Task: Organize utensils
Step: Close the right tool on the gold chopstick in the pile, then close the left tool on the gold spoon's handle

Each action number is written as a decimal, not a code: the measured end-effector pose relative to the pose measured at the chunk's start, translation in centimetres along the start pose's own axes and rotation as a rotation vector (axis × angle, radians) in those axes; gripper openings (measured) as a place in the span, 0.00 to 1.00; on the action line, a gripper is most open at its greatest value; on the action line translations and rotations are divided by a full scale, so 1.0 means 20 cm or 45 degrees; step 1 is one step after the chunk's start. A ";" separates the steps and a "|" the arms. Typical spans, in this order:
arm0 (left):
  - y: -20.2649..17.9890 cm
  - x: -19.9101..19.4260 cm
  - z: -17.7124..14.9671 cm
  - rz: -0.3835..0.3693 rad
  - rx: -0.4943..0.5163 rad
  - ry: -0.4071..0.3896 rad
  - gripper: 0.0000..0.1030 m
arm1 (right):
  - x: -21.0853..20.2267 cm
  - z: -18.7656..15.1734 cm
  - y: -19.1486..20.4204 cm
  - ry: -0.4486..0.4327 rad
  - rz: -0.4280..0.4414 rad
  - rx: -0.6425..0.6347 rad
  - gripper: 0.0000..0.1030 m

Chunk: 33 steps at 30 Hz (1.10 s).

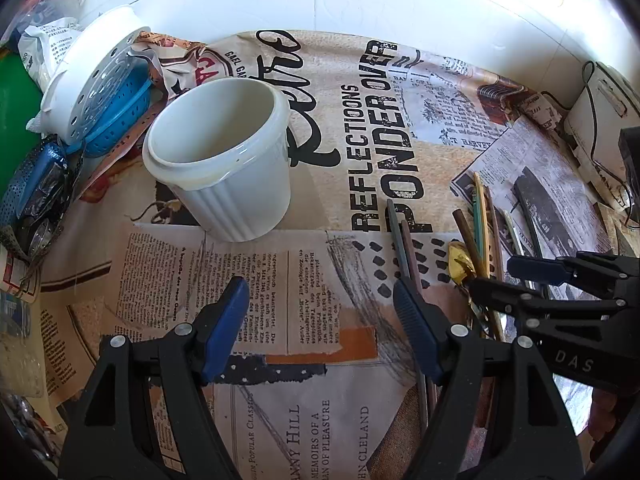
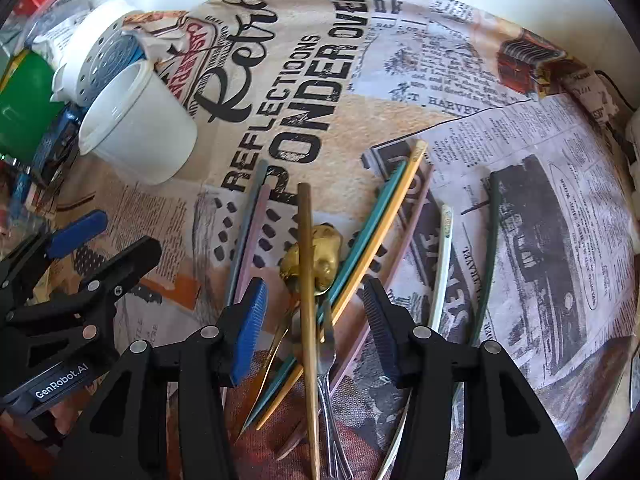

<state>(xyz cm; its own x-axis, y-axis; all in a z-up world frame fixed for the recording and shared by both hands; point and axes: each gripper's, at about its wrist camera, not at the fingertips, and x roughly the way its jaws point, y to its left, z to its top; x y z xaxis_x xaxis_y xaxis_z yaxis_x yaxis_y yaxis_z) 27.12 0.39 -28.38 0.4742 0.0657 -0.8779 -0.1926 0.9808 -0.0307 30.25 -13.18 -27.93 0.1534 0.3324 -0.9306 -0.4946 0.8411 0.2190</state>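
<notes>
A white ribbed cup [image 1: 218, 152] stands upright and empty on the newspaper-print cloth [image 1: 304, 264]. My left gripper [image 1: 320, 292] hovers open in front of the cup, with only cloth between its blue pads. A grey and a pink chopstick [image 1: 402, 240] run past its right finger. In the right wrist view my right gripper [image 2: 316, 292] stands open over the utensil pile. A brown wooden chopstick [image 2: 306, 248], a gold spoon [image 2: 324, 256], a steel fork [image 2: 328, 352] and teal and yellow chopsticks [image 2: 372, 224] lie between its pads. The pads do not touch them.
More chopsticks, pink, pale and dark green [image 2: 490, 264], lie to the right of the pile. A white perforated lid [image 1: 100, 80] and a blue colander [image 1: 120, 120] lean behind the cup. A white device with a cable [image 1: 600, 128] sits at the far right, with clutter at the left edge.
</notes>
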 end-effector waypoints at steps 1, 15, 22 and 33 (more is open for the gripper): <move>0.00 0.00 0.00 -0.001 0.000 0.001 0.72 | 0.00 0.00 0.00 -0.002 -0.018 -0.006 0.45; -0.03 0.02 -0.01 -0.068 0.025 0.042 0.72 | 0.06 0.01 0.01 0.025 0.046 0.008 0.08; -0.15 0.05 0.02 -0.173 0.093 0.092 0.68 | -0.04 -0.04 -0.08 -0.054 0.032 0.075 0.07; -0.34 0.23 0.05 -0.351 0.133 0.264 0.46 | -0.22 -0.14 -0.26 -0.195 -0.016 0.248 0.07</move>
<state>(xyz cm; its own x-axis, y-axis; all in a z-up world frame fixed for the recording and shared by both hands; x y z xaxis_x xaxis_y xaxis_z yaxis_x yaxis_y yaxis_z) 31.42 -5.88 -31.67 0.3096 -0.2325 -0.9220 0.0123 0.9705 -0.2406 29.87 -20.22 -25.85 0.2938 0.3697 -0.8815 -0.3199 0.9070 0.2738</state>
